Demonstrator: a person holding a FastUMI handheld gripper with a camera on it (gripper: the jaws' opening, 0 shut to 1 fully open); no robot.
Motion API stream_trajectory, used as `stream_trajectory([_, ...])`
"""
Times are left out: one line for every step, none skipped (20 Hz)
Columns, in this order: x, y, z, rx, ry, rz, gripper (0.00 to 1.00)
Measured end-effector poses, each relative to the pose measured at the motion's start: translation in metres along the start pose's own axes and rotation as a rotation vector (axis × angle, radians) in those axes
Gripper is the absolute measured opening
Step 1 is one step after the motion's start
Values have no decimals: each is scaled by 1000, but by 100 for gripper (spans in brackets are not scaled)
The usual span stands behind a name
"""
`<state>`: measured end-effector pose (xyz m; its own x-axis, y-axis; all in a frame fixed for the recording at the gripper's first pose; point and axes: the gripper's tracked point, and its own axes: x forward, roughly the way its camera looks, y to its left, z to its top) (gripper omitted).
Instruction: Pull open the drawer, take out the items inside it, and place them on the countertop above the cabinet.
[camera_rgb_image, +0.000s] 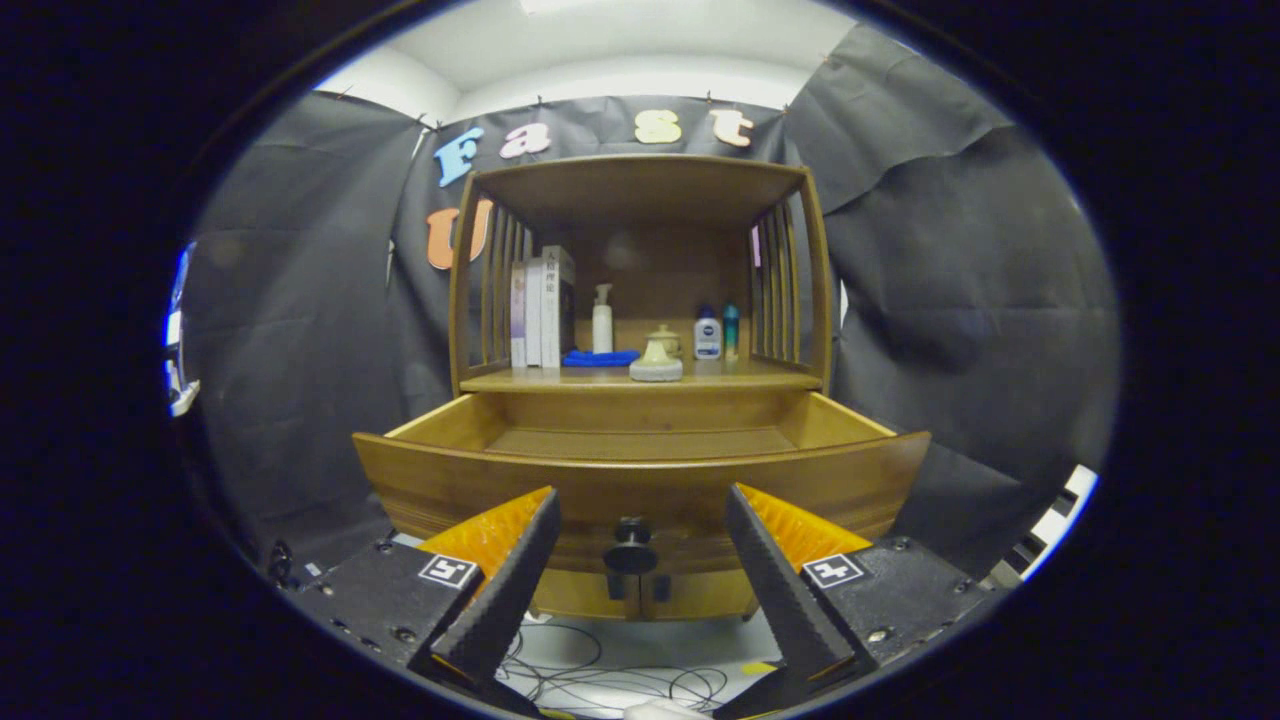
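- The black-and-orange two-finger gripper (640, 545) is spread wide, nothing held — the round black knob (630, 530) lies between the fingers.
- The pulled-out wooden drawer (640, 470) looks empty; a far reach could be wasted, or its front bumped.

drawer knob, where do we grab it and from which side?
Grip the round black head of the drawer knob, coming straight in at the drawer front. It sticks out on a short stem, so a finger can slip in on each side. The gripper is open, its fingers already flanking the knob without touching.
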<state>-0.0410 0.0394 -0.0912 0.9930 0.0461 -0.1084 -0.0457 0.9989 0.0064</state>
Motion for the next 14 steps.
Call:
stream_trajectory([7,0,-3,-9,2,-6,100])
stream_trajectory([15,1,-8,-14,14,-10,100])
stream_trajectory([22,4,-12,-18,19,-7,100])
stream_trajectory([30,4,-17,-27,25,-9,100])
stream_trajectory([37,5,-23,-34,40,-12,100])
stream_trajectory([44,4,-28,-36,49,-15,100])
stream_trajectory([50,4,-32,-35,58,-20,100])
stream_trajectory([55,3,-34,-30,64,-23,100])
stream_trajectory([60,3,-34,-28,69,-24,100])
stream_trajectory([65,2,-36,-30,75,-29,100])
stream_trajectory([63,1,-39,-22,61,-29,100])
stream_trajectory([64,4,-38,-32,66,-31,100])
stream_trajectory([64,4,-35,-38,56,-33,100])
stream_trajectory([65,4,-38,-41,57,-34,100])
